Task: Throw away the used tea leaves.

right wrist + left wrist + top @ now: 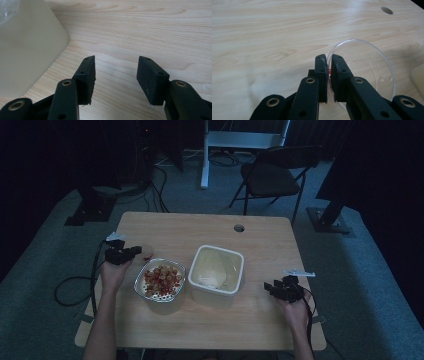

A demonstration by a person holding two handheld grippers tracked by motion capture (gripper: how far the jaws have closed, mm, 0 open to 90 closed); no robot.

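Clear lid [372,67] pinched by left claw [329,65] over wooden table [260,240]; right claw [116,80] released.

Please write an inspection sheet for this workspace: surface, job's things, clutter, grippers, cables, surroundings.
Surface: wooden table, round hole near far edge.
Job's things: clear round lid; bowl of red and yellow pieces; white square container.
Clutter: nothing seen.
Grippers: left gripper shut on the lid's rim; right gripper open, empty, beside the container.
Cables: black cable loops off table's left side.
Surroundings: folding chair, carpet, dark room.
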